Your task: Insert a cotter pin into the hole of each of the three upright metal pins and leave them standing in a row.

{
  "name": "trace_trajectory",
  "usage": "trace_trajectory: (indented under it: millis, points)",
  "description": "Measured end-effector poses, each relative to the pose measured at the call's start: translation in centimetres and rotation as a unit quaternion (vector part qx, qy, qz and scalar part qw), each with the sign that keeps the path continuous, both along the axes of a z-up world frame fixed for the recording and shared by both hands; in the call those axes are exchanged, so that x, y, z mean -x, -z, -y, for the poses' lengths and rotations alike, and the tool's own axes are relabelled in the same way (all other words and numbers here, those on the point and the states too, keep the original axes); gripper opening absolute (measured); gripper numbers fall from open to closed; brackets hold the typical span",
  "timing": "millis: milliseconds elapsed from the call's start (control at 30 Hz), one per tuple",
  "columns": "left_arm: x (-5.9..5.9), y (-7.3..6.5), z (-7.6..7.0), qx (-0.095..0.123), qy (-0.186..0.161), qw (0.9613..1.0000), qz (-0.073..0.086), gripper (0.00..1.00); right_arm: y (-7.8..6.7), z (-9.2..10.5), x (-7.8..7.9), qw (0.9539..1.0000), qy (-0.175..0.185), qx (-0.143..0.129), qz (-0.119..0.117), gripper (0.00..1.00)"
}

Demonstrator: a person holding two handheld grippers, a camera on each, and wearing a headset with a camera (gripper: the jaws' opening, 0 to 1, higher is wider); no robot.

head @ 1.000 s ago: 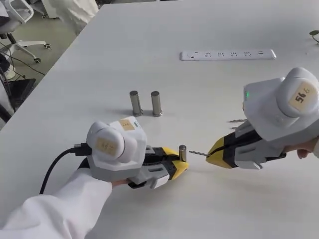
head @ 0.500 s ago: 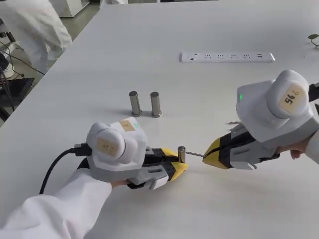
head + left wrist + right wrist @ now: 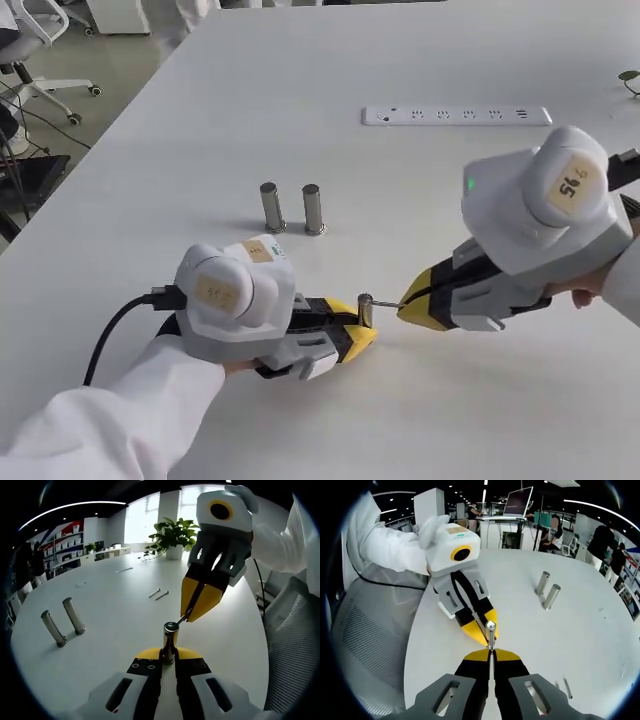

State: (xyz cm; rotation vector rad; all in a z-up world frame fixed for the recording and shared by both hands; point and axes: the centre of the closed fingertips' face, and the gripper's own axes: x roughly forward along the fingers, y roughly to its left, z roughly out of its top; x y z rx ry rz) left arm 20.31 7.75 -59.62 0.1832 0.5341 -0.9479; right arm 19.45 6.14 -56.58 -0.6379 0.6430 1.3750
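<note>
Now my left tool (image 3: 361, 330) is clamped on one upright metal pin (image 3: 366, 306) on the worktop (image 3: 300, 120) while my right tool (image 3: 404, 300) pinches a cotter pin (image 3: 386, 302), tip touching that pin's top, so next I judge a level, straight push through the hole.

The right claw (image 3: 404, 298) has been brought closer to the metal pin (image 3: 366, 306). The tip of the cotter pin (image 3: 386, 301), earlier held apart from that pin, is now seen touching its top.
</note>
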Motion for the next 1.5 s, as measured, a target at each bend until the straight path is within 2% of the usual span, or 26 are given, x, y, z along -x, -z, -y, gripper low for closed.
trace_trajectory:
  millis: [433,733,867,1033,1300,1500]
  points:
    - [-0.3,0.1,0.4,0.000,0.003,1.0000,0.000,0.07,0.3,-0.7,-0.6,0.9999,-0.011,0.003,0.004,0.00]
    - [-0.3,0.1,0.8,-0.001,0.009,1.0000,0.001,0.07,0.4,-1.4,-0.8,0.9999,-0.015,0.003,-0.001,0.00]
    - [-0.3,0.1,0.8,-0.003,0.011,0.9999,0.002,0.07,0.2,-1.5,-0.7,0.9993,-0.033,0.011,0.011,0.00]
    - [-0.2,0.1,0.8,-0.008,0.014,0.9999,0.004,0.07,0.2,-1.5,-0.6,0.9962,-0.072,0.031,0.040,0.00]
    - [-0.1,0.2,0.8,-0.007,0.011,0.9999,0.003,0.07,0.2,-1.5,-0.4,0.9934,-0.094,0.040,0.053,0.00]
    - [0.0,0.3,0.6,-0.013,0.009,0.9998,0.009,0.10,-0.2,-1.8,0.0,0.9942,-0.093,0.022,0.049,0.02]
